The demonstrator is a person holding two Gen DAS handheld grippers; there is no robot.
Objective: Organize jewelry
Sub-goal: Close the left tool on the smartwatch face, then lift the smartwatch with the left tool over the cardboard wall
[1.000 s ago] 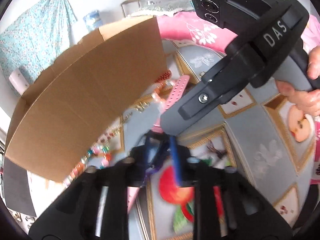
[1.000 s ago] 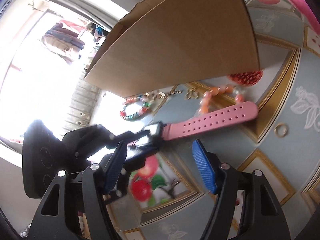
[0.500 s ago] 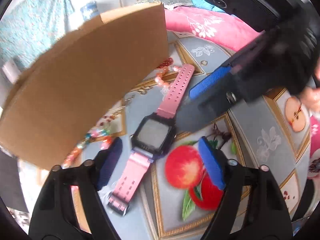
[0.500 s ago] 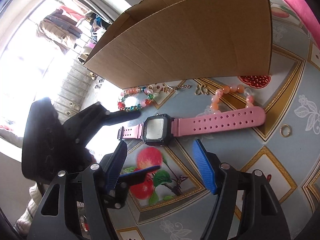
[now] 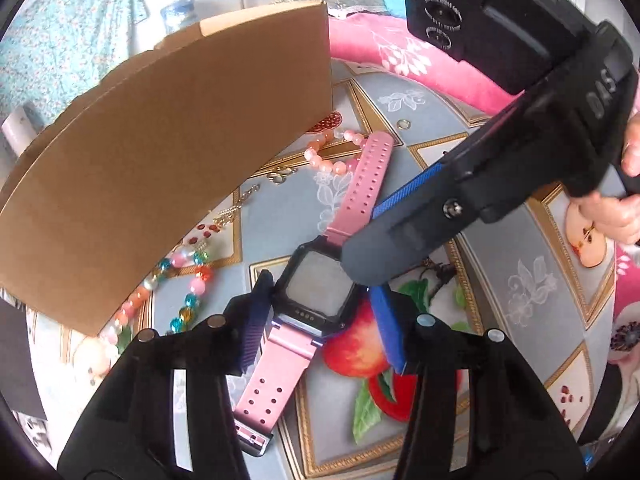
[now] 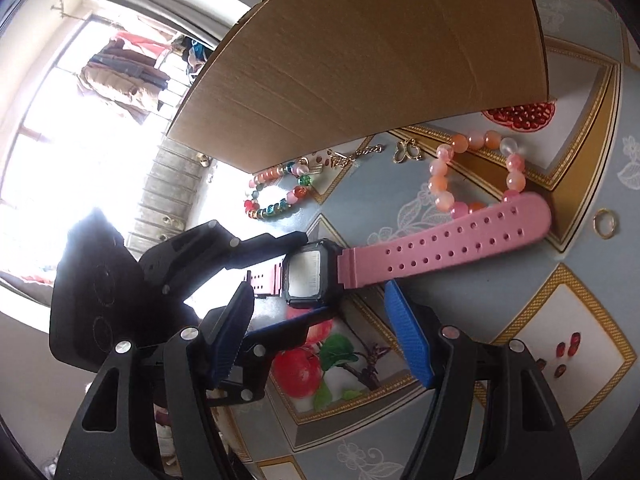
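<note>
Pink watch [image 5: 320, 288] lies flat on the patterned worktop [image 5: 500, 292], in front of the cardboard box [image 5: 168, 160].

Left wrist view only: buckle end of the short strap, a pink quilt [image 5: 404, 60] behind, a hand [image 5: 616, 200] on the right gripper's handle.

Right wrist view only: a bright window [image 6: 92, 120], hanging clothes.

Both show peach bead bracelet [image 6: 476, 172], multicolour bead bracelet [image 6: 280, 192], gold ring [image 6: 605, 223].

Watch's long axis runs box-corner to near edge; long holed strap points toward the ring, its tip over the peach beads.

Left gripper [image 5: 324, 320]: jaws have just been closing, straddling the watch case, pads not yet pressing.

Right gripper [image 6: 320, 320]: spread, empty, beside the case.
</note>
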